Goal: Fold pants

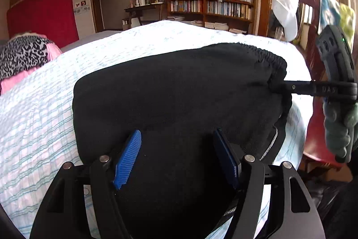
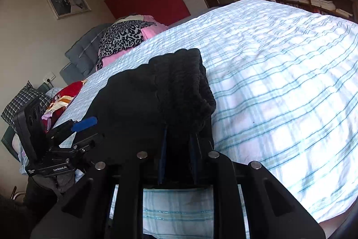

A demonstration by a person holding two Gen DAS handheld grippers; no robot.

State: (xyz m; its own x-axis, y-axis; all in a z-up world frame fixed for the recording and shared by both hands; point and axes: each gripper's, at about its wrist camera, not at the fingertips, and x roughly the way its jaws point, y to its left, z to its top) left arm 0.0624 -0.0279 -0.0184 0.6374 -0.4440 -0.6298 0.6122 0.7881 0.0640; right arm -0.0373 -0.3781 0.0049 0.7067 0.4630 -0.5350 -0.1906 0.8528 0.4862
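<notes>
black pants [image 1: 179,91] folded in a bundle on the bed [image 1: 44,109], near its edge. left hand-held gripper [image 1: 176,156] spread wide, blue pads over the pants' near edge, not pinching. right hand-held gripper [image 2: 176,149] pinching the pants' elastic waistband [image 2: 188,82].

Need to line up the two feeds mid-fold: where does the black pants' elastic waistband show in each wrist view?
Left wrist: waistband upper right, pinched by the right gripper.
Right wrist: waistband at centre, just above the closed fingers.
Shared landmark: bookshelf, top centre in left view, top right in right view.
</notes>
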